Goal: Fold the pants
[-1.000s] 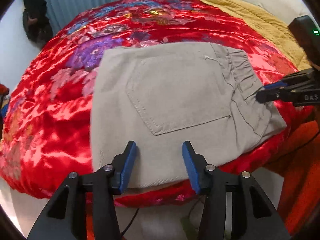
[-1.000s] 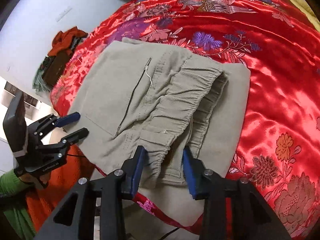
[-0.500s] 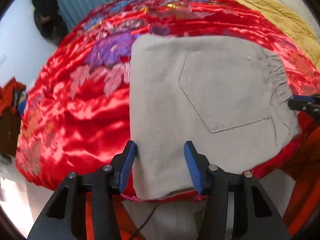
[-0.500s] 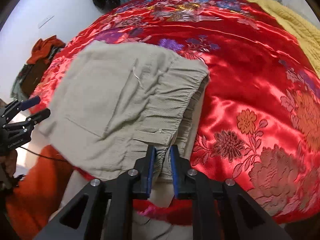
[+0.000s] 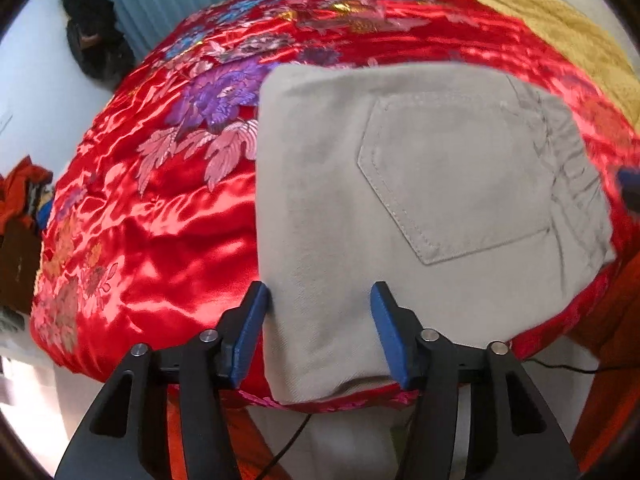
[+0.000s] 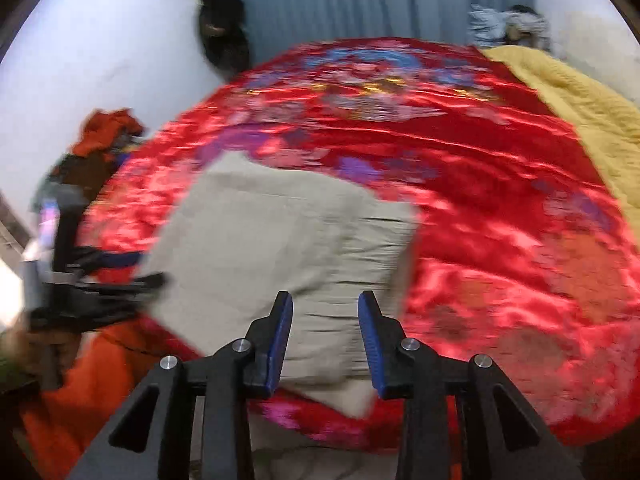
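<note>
Red satin bedspread (image 5: 160,220) carries the folded pants (image 5: 400,200) at its near edge. Left gripper (image 5: 316,330) and right gripper (image 6: 324,338), jaws just opening, straddle cloth ungripped; slippery satin could let the stack slide off.

Bed, near edge: folded pants (image 5: 400,208) take up the near strip of the red cover (image 5: 152,216). Bare cover lies open to the left and behind. Yellow blanket (image 5: 568,44) bounds the far right. Orange cloth (image 6: 104,364) crowds the space below the edge.
</note>
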Demonstrator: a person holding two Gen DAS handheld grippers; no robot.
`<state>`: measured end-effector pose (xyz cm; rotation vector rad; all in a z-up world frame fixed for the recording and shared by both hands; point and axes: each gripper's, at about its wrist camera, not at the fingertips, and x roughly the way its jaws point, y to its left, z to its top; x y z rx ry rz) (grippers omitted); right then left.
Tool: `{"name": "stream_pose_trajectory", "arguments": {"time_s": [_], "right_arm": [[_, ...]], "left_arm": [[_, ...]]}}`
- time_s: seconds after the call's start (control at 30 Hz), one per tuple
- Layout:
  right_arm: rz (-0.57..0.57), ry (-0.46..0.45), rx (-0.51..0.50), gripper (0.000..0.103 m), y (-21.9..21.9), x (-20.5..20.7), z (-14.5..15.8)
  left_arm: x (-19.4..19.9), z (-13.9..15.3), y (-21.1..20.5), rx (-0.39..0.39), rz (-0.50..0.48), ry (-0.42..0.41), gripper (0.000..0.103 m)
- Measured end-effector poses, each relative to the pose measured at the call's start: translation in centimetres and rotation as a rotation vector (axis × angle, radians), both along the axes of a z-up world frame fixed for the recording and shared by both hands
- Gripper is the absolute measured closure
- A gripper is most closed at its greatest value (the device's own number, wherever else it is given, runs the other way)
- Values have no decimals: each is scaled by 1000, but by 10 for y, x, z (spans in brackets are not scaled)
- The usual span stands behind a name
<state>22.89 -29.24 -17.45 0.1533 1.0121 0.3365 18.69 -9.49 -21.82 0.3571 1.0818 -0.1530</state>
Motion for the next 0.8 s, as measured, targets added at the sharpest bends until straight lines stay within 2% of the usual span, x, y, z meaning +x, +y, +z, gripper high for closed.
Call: {"name": "stream_pose_trajectory", "arguments": {"time_s": [0.03,0.07,0.1,0.13,0.17,0.2,0.23,0.27,0.3,0.37,0.47,0.57,0.63,0.67,0.7,0.73,0.77,0.8], "right_arm": [[1,51,0,68,2,2,-12],[3,144,-14,68,3,5,-33],[-6,178,-10,69,0,5,-45],[-25,155,36,69,-7,1,-43],[-60,123,109,63,-20,-3,-36],[-115,97,182,54,-37,-7,-29],[-173,72,241,37,-55,-8,-23],[-213,61,275,33,-68,-6,-21],[-237,86,315,33,-80,0,-23],[-215,175,431,34,-96,18,-40],[-182,270,417,34,-97,44,-64],[-137,359,469,34,-87,62,-89],[-119,374,405,34,-76,67,-97],[-100,380,395,32,-70,70,-100],[-91,390,383,31,-66,73,-103],[-90,395,369,38,-64,77,-102],[-76,386,366,55,-61,79,-97],[-56,356,335,59,-56,80,-88]], "left_arm": [[0,2,1,-4,-11,5,46],[0,6,3,-23,-18,17,44],[1,13,9,-59,-19,27,42],[4,24,20,-110,-7,19,36],[8,33,31,-155,13,3,24],[13,38,38,-185,29,-5,18],[23,40,49,-225,49,-1,13],[35,36,56,-259,62,35,13],[44,30,59,-282,66,75,13],[64,12,61,-321,73,160,18],[75,-5,51,-355,40,234,19],[78,-15,38,-391,-3,282,18],[80,-16,33,-393,2,290,17],[81,-17,32,-390,11,293,20],[80,-16,32,-401,18,300,29],[78,-11,31,-410,25,303,49],[74,-2,28,-373,28,272,74],[73,6,26,-361,15,258,81]]}}
